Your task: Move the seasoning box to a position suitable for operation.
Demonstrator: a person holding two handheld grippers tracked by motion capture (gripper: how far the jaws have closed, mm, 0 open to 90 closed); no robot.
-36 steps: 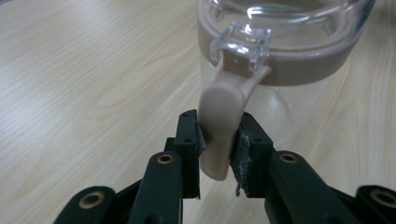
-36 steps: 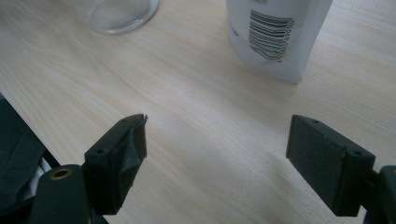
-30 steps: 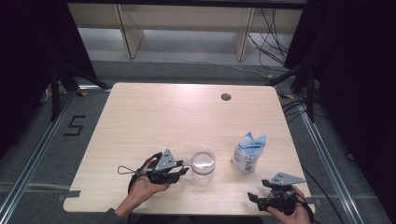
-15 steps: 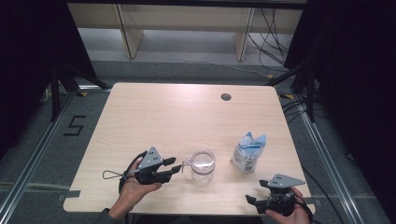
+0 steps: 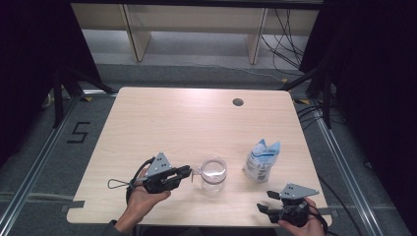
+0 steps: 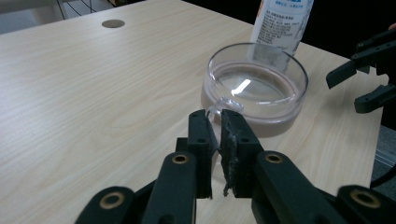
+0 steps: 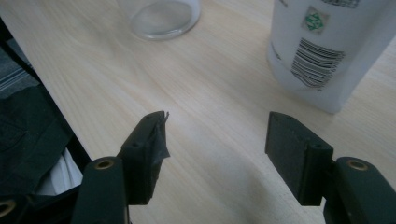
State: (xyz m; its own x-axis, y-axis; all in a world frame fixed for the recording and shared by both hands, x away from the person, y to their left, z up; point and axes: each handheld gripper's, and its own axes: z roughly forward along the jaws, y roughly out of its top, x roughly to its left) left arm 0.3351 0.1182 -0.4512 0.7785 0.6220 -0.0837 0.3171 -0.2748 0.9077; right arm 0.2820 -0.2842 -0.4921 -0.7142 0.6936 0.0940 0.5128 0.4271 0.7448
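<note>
Left tool (image 5: 186,172) level, nipping cup handle (image 6: 223,103)

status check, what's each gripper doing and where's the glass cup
Left gripper just closed on the glass cup's handle. Right gripper open, jaws narrowing, nothing between them. White pouch beside cup, untouched.

Overhead light falls evenly on the table (image 5: 196,123), with darkness at 3 and 9 o'clock. Glare glints inside the glass (image 6: 256,84). In the right gripper view, the bottle (image 7: 327,42) at 1 o'clock looks soft.
</note>
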